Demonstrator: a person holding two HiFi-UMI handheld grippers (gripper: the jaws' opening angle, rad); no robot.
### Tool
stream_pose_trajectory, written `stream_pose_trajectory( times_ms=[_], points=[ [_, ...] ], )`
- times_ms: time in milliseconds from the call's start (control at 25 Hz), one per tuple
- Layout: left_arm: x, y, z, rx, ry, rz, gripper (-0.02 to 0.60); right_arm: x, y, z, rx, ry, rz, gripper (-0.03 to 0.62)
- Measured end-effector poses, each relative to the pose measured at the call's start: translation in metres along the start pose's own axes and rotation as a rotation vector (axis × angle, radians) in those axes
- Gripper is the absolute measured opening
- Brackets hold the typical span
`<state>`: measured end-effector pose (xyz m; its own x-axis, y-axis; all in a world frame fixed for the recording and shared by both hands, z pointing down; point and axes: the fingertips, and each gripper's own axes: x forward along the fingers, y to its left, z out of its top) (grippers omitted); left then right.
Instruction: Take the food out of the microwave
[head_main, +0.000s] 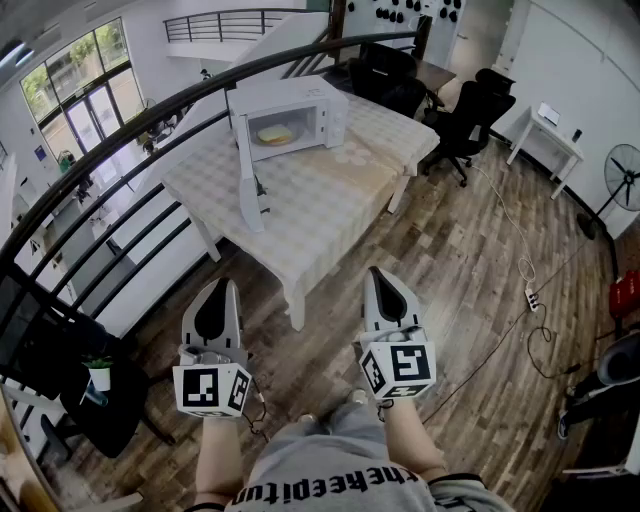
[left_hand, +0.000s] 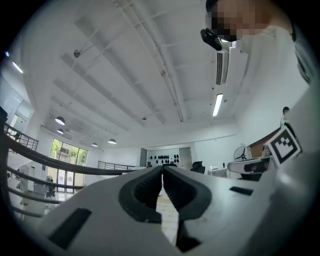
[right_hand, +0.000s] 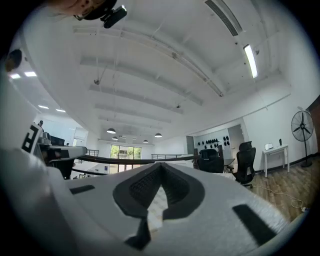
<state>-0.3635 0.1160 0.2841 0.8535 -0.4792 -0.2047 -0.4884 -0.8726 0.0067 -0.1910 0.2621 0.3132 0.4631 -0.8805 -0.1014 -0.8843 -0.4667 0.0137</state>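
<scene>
On table (head_main: 330, 215), well ahead: microwave (head_main: 290, 118), door (head_main: 250, 172) open, food (head_main: 276, 134) inside, ready for reach. Left gripper (head_main: 216, 313), right gripper (head_main: 388, 298) near body, jaws closed, empty; approach not begun.

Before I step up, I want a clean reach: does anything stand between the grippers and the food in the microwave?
Nothing visible does. The door of the microwave stands open at the left of the opening, the food lies exposed inside, and the table in front of it is bare.
</scene>
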Motion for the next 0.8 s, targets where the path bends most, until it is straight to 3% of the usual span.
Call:
stream_pose_trajectory(
  times_ms=[800],
  points=[
    [-0.0086, 0.0082, 0.0043, -0.001, -0.013, -0.018, 0.011, -0.0034, 0.0105, 0.0020, 0.029, -0.009, -0.019, 0.005]
  ],
)
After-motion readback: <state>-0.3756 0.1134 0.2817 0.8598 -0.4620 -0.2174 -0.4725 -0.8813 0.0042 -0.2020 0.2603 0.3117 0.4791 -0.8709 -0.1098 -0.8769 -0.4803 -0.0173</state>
